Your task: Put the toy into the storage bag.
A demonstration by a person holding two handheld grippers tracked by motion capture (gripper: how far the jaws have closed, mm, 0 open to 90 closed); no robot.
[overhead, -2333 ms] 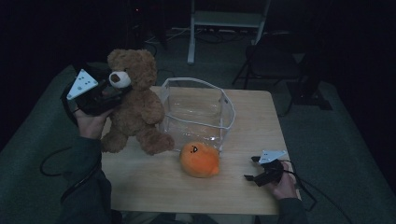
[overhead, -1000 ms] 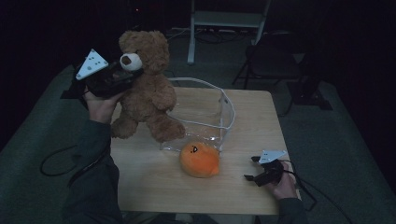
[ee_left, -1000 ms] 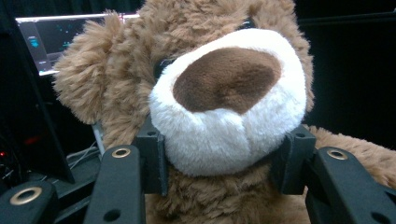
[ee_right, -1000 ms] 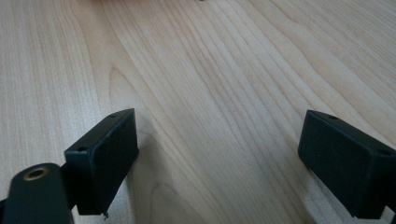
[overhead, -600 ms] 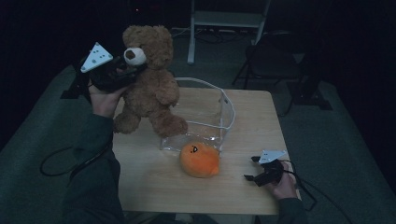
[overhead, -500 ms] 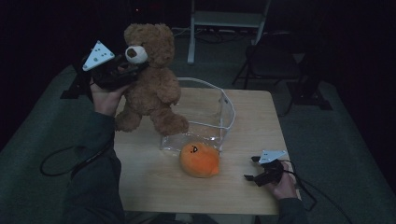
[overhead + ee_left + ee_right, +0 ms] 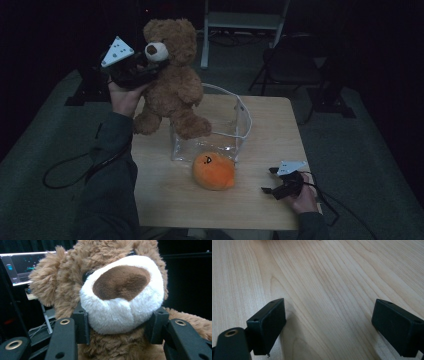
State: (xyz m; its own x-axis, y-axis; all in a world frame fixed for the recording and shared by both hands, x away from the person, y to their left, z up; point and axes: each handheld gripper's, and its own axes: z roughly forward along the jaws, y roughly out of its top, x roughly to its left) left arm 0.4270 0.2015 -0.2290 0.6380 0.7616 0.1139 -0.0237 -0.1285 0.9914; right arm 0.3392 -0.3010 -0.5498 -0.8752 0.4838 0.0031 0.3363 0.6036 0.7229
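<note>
A brown teddy bear [image 7: 172,85] hangs in the air over the table's left side, its feet above the near-left rim of a clear plastic bag [image 7: 220,127]. My left gripper [image 7: 150,59] is shut on the bear's white muzzle [image 7: 120,307], the black pads [image 7: 81,323] pressing into it from both sides. An orange plush toy [image 7: 214,170] lies on the wooden table [image 7: 165,200] just in front of the bag. My right gripper [image 7: 269,181] rests on the table at the near right, jaws open, with only bare wood [image 7: 329,290] between them.
A dark folding chair [image 7: 290,62] and a white metal frame [image 7: 240,22] stand beyond the table's far edge. A black cable [image 7: 70,170] loops on the grey floor at the left. A lit monitor [image 7: 25,266] stands behind the bear in the left gripper view.
My left gripper has lifted the bear off the table and carried it up and to the right, toward the clear bag. The right gripper and the orange plush have stayed in place.
</note>
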